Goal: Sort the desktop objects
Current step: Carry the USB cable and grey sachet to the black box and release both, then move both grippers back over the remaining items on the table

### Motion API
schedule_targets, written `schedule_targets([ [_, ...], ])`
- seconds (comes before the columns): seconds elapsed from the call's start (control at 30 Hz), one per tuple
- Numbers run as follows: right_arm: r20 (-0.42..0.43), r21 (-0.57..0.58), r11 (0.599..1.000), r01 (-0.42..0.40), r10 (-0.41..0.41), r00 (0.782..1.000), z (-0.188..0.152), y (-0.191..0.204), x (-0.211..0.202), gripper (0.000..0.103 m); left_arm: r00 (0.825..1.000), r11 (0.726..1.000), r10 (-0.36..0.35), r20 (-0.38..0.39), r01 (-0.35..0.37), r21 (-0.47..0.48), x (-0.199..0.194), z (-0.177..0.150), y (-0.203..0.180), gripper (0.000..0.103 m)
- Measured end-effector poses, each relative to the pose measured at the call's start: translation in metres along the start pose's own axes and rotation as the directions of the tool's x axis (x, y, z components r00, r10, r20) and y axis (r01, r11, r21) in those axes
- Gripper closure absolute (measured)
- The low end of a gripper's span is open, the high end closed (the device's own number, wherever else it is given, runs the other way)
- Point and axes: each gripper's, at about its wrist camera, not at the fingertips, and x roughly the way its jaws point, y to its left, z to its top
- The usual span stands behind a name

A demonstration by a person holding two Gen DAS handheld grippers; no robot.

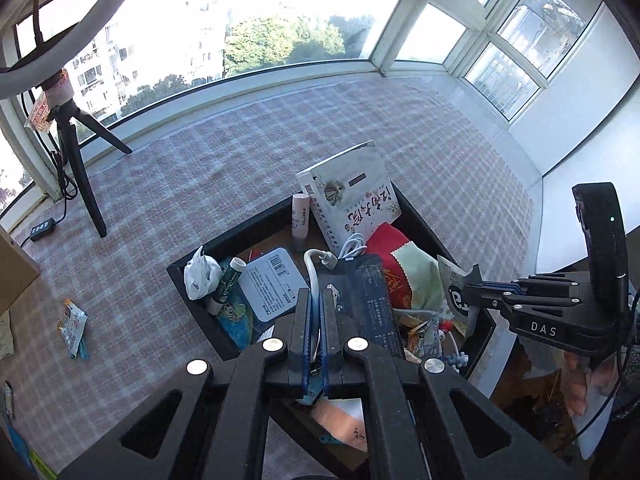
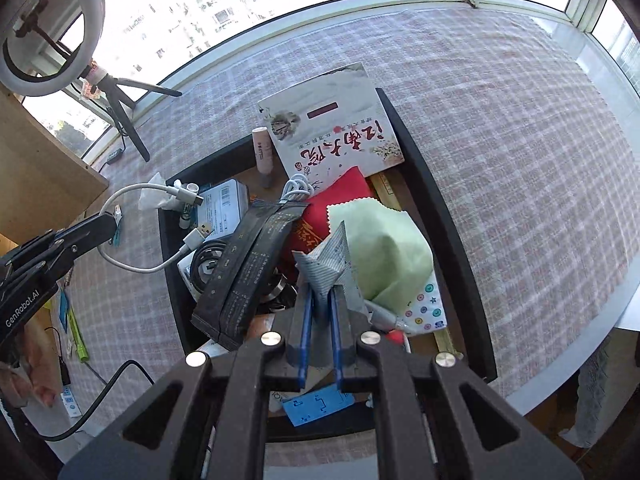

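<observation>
the desk wears a pink and white checked cloth and reaches to the window sill. directly on it sit a black tray crowded with things, a black tripod holding a ring light at the back left corner, and a small snack packet lying flat near the left edge, well apart from the tray.

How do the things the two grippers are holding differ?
The left gripper is shut on a thin, round white cable that loops loosely with its plugs free; the right gripper is shut on a flat, crinkled grey packet that sticks up stiffly. Both are held over the black tray.
</observation>
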Motion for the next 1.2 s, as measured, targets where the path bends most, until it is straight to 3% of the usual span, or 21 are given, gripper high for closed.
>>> schedule_targets([
  [0.2, -0.014, 0.019, 1.000, -0.002, 0.003, 1.000, -0.013, -0.016, 0.009, 0.093, 1.000, 0.999, -0.011, -0.013, 0.012, 0.032, 0.014, 0.015, -0.015, 0.099],
  [0.27, -0.031, 0.018, 1.000, 0.001, -0.001, 1.000, -0.012, -0.016, 0.012, 0.087, 0.999, 0.999, 0.022, -0.026, -0.021, 0.036, 0.019, 0.017, -0.015, 0.082],
  [0.3, -0.034, 0.029, 1.000, 0.010, -0.009, 0.999, -0.011, -0.016, 0.013, 0.086, 0.999, 0.999, 0.040, -0.026, -0.039, 0.034, 0.020, 0.018, -0.014, 0.059],
  [0.33, -0.034, 0.032, 0.999, 0.017, -0.016, 0.999, -0.011, -0.016, 0.014, 0.086, 0.999, 0.998, 0.051, -0.012, -0.051, 0.036, 0.018, 0.018, -0.012, 0.053],
  [0.63, 0.016, -0.030, 0.999, 0.022, -0.021, 1.000, -0.002, 0.011, 0.003, 0.086, 0.995, 0.996, 0.092, 0.022, -0.093, 0.007, -0.005, 0.010, 0.016, 0.056],
  [0.8, 0.040, -0.095, 0.995, 0.010, -0.006, 0.999, 0.002, 0.044, 0.000, 0.086, 0.986, 0.987, 0.161, 0.031, -0.161, -0.004, -0.020, -0.005, 0.041, 0.057],
  [1.0, 0.019, -0.214, 0.977, -0.022, 0.027, 0.999, 0.013, 0.102, 0.011, 0.086, 0.973, 0.969, 0.232, 0.023, -0.228, -0.096, -0.039, -0.031, 0.099, 0.057],
  [1.2, -0.016, -0.365, 0.929, -0.064, 0.062, 0.998, 0.024, 0.177, 0.030, 0.086, 0.949, 0.929, 0.316, -0.007, -0.312, -0.200, -0.063, -0.071, 0.179, 0.056],
])
